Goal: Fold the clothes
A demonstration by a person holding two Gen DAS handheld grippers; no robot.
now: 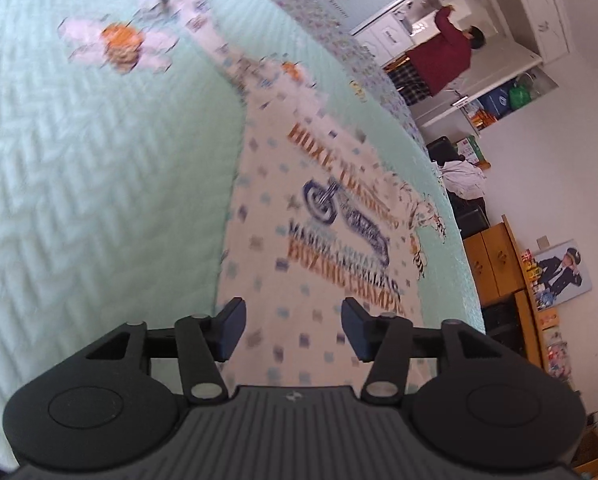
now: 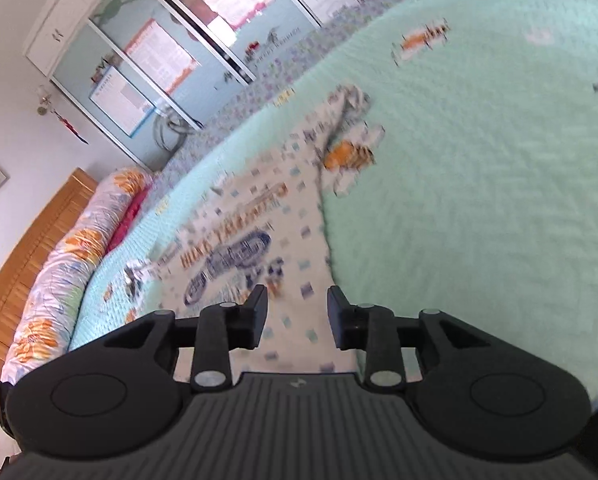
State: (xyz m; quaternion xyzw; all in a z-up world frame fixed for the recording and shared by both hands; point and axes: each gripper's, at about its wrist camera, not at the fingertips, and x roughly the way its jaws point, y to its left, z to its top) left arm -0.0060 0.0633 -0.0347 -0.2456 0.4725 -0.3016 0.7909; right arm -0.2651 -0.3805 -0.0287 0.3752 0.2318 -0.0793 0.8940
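Nearest in the left wrist view, the left gripper point(image 1: 293, 328) hangs above the near end of a printed garment point(image 1: 299, 216), its fingers spread fairly wide with nothing between them. The right gripper point(image 2: 297, 316) does the same on its side, jaws parted less widely and also empty. Both point down at a slant over the cloth rather than touching it, which suits a pause between folds: the hands are clear of the fabric, so nothing drags it out of shape

The garment, white with small blue squares and an orange and blue motorcycle print with lettering, lies flat on a mint green quilted bedspread point(image 1: 99, 160). It looks already narrowed into a long strip running away from the grippers, with a sleeve or cuff end point(image 1: 119, 44) lying out at the far end, so by my reading a lengthwise fold is done and a crosswise one is left

The strip's long edges are straight and fully exposed, easy to pinch. Bare bedspread lies wide on either side, giving ample room to swing the cloth over. Farther off, a rolled floral quilt point(image 2: 71, 248) lies by a wooden headboard point(image 2: 31, 240), and a person in a dark red top point(image 1: 447, 56) stands at a doorway, well apart from the work
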